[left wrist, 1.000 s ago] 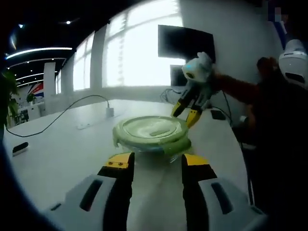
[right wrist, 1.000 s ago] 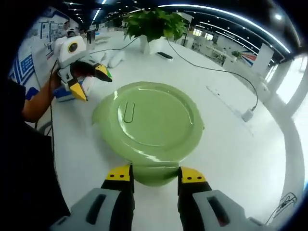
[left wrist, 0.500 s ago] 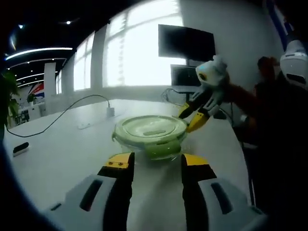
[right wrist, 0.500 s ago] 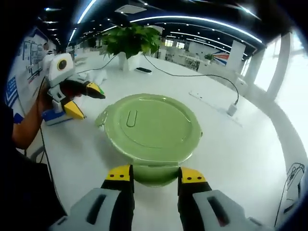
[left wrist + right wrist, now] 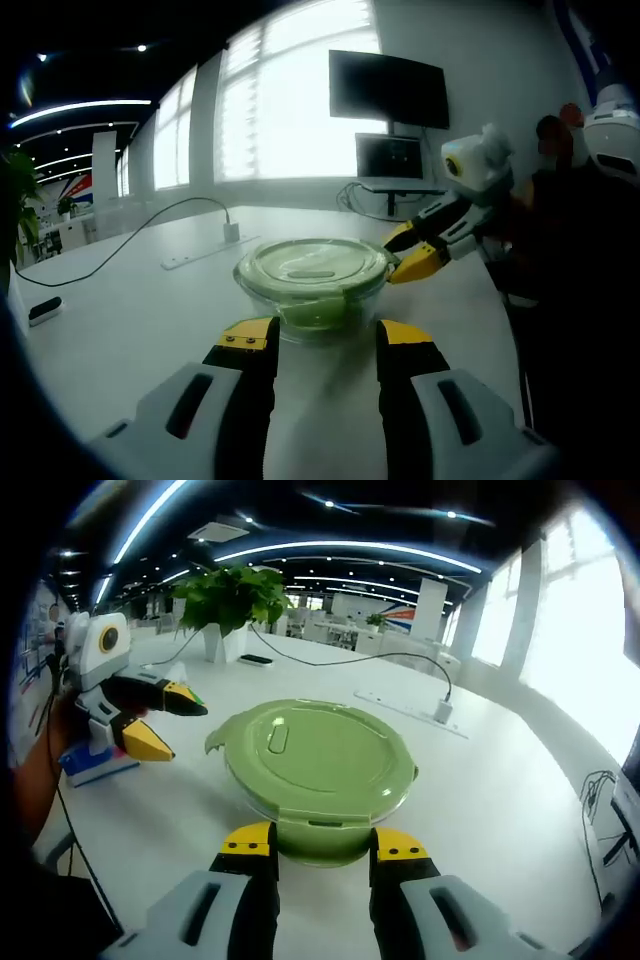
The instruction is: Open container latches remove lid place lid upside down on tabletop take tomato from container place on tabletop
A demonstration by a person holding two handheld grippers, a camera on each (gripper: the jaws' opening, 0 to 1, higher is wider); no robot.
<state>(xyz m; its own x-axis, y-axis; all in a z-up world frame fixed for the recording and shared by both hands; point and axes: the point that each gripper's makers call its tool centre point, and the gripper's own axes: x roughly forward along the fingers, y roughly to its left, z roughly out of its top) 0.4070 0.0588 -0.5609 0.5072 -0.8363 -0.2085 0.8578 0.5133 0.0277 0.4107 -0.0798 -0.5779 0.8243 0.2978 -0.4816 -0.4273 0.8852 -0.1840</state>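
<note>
A round container [image 5: 318,815] with a green lid [image 5: 315,760] is seen on the white table [image 5: 520,820]. The right gripper [image 5: 321,848] is held just before the container, jaws parted astride its near latch. The left gripper [image 5: 160,720] is held open left of the container, near its raised side latch. A potted plant [image 5: 232,605] is seen well beyond the container.

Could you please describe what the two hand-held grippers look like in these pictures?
Each hand-held gripper has black jaws capped with yellow tips, mounted on light grey bodies with dark slots. Seen from across, the right hand-held gripper and the left hand-held gripper each carry a white housing over black-and-yellow jaws.
</note>
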